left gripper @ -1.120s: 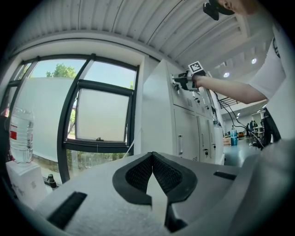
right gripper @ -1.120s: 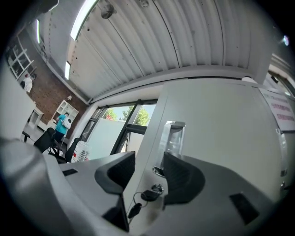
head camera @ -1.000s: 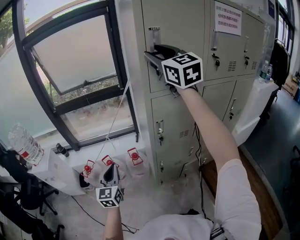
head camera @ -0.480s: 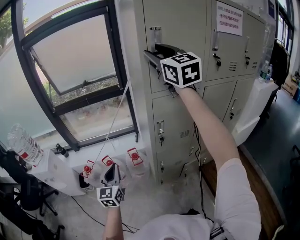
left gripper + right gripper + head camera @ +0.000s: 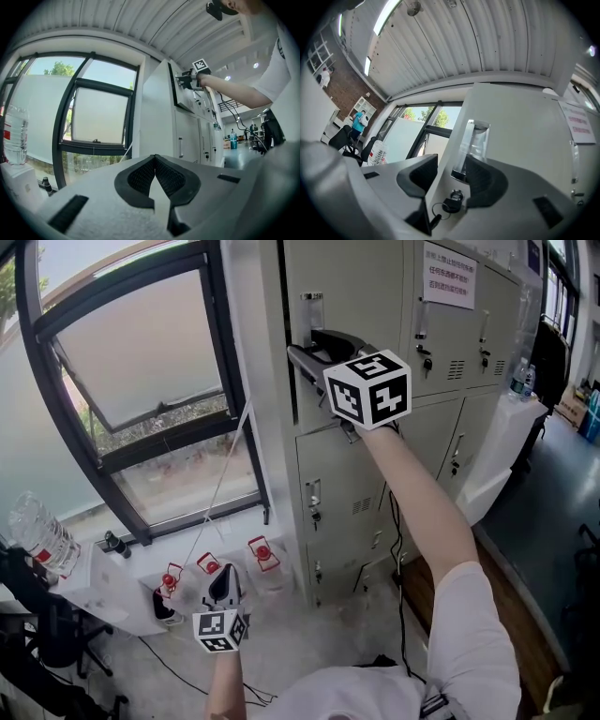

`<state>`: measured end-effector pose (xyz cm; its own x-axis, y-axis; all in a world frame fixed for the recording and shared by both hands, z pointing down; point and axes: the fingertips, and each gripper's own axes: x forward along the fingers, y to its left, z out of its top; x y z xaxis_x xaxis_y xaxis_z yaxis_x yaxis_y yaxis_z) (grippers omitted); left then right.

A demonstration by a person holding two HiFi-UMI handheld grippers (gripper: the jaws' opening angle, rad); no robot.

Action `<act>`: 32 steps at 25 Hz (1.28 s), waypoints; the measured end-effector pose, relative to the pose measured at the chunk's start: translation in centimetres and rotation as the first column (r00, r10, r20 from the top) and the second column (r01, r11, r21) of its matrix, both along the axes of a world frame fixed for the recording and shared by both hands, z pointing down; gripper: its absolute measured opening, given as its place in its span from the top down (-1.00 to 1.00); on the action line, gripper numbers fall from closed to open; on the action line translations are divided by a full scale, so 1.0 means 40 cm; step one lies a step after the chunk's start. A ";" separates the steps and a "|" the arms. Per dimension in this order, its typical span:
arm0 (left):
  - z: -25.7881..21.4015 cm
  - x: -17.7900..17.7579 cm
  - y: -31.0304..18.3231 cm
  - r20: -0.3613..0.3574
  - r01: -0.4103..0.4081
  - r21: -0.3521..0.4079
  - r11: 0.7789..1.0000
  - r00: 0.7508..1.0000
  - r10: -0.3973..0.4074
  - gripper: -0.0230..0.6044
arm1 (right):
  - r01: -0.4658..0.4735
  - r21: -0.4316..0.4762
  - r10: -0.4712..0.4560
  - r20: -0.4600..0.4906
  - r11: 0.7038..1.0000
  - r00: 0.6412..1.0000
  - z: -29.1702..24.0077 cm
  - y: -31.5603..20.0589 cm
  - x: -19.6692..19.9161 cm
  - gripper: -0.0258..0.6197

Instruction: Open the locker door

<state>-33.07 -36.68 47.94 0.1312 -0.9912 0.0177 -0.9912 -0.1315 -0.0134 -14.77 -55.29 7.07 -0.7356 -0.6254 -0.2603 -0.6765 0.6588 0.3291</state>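
Note:
The upper left locker door (image 5: 352,287) is grey, with a clear handle (image 5: 310,306) and a key lock near its left edge. It stands slightly ajar, with a dark gap along that edge. My right gripper (image 5: 306,345) is raised to it and shut on the door's free edge just below the handle. In the right gripper view the door (image 5: 520,122) edge runs between the pads, with the handle (image 5: 471,143) above and the key (image 5: 452,203) below my right gripper (image 5: 451,172). My left gripper (image 5: 223,585) hangs low near the floor, shut and holding nothing; it is seen again as left gripper (image 5: 154,161).
More locker doors (image 5: 450,343) lie right and below, one with a paper notice (image 5: 448,276). A large black-framed window (image 5: 141,362) is to the left. A water bottle (image 5: 37,535) stands on a white ledge. Red-capped containers (image 5: 262,552) sit on the floor. A white table (image 5: 502,446) is at right.
The right gripper has drawn slightly outward with the door edge, and the dark gap beside the door looks a little wider. The left gripper has stayed put.

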 end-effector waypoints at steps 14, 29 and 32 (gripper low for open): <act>0.011 0.094 -0.024 -0.018 -0.085 -0.001 0.996 0.996 0.085 0.92 | -0.070 0.019 0.070 -0.014 0.997 0.997 0.005 0.073 0.081 0.45; 0.014 0.167 -0.042 -0.016 -0.159 -0.005 0.987 0.987 0.159 0.92 | -0.077 0.042 0.077 0.003 0.996 0.997 0.004 0.145 0.170 0.44; 0.016 0.189 -0.050 -0.009 -0.181 -0.011 0.983 0.983 0.181 0.92 | -0.076 0.042 0.075 0.018 0.996 0.997 0.007 0.169 0.213 0.44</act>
